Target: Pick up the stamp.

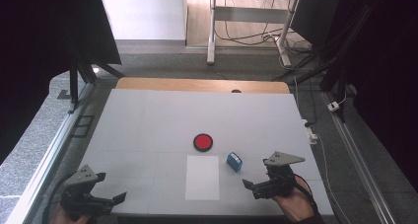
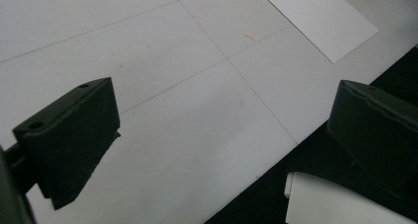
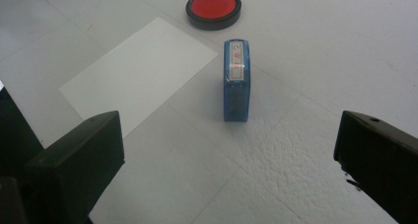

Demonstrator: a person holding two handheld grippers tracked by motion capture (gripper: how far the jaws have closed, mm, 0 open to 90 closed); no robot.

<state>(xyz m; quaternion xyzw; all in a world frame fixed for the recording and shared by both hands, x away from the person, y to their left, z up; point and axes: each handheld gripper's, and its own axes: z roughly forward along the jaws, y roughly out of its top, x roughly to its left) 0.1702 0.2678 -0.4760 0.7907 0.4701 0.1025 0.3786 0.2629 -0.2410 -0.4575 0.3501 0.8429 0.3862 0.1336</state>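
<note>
Here, stamp axis: the blue stamp [image 3: 236, 81] is lying on its side on the grey table [image 1: 148, 120], its long axis running straight away from your right gripper [image 3: 229, 160] toward the red ink pad [image 3: 213, 7].
Stamp face: the narrow white strip with red characters is facing up at the far end; the marks are too small for you to read.
Stamp position: it is sitting just right of the white paper sheet [image 1: 202, 177] and just short of the ink pad, as the high view [image 1: 234, 161] is showing.
Stamp versus right claw: the stamp is lying ahead of the jaws, centred on the gap between them, not touching either.
Right claw: you are holding it released, jaws spread wide, gripping nothing.
Left claw: your left gripper [image 1: 106, 192] is hovering at the near left edge of the table, well apart from the stamp; its jaws are standing wide open and holding nothing.
Writing: no brand is showing legibly.
</note>
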